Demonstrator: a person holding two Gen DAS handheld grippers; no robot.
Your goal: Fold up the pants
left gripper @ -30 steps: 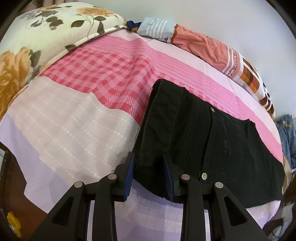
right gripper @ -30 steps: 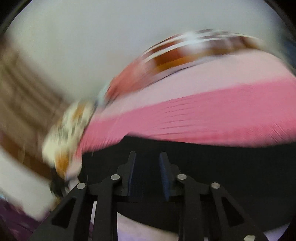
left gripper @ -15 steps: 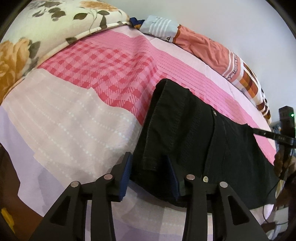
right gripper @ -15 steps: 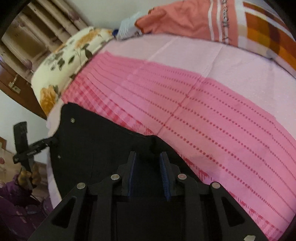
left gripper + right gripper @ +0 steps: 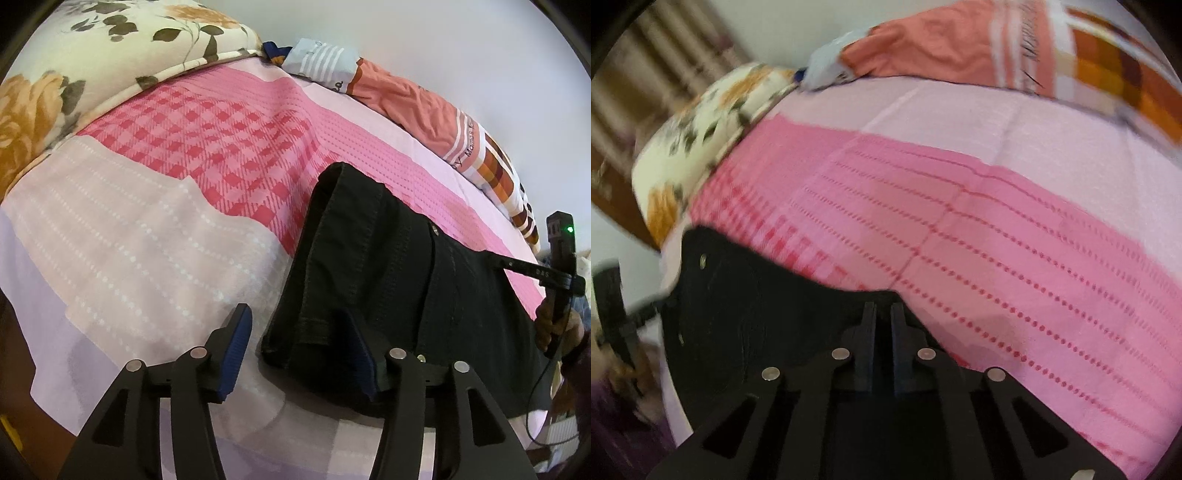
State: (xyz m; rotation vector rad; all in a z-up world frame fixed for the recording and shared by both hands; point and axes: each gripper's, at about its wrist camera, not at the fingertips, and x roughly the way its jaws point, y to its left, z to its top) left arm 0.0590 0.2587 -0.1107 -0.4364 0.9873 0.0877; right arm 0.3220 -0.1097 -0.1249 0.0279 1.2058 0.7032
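Black pants lie folded on the pink bedsheet, waistband end toward my left gripper. My left gripper is open, its fingers straddling the near waistband corner without clamping it. In the right wrist view the pants spread to the left and my right gripper has its fingers nearly together on the far edge of the black fabric. The right gripper also shows in the left wrist view, reaching onto the pants from the right.
A floral pillow lies at the top left of the bed. An orange and checked blanket runs along the wall. The bed's near edge drops off at the lower left. A cable hangs at the right.
My left gripper has opened wider and eased back from the waistband corner. My right gripper has closed on the pants' far edge.
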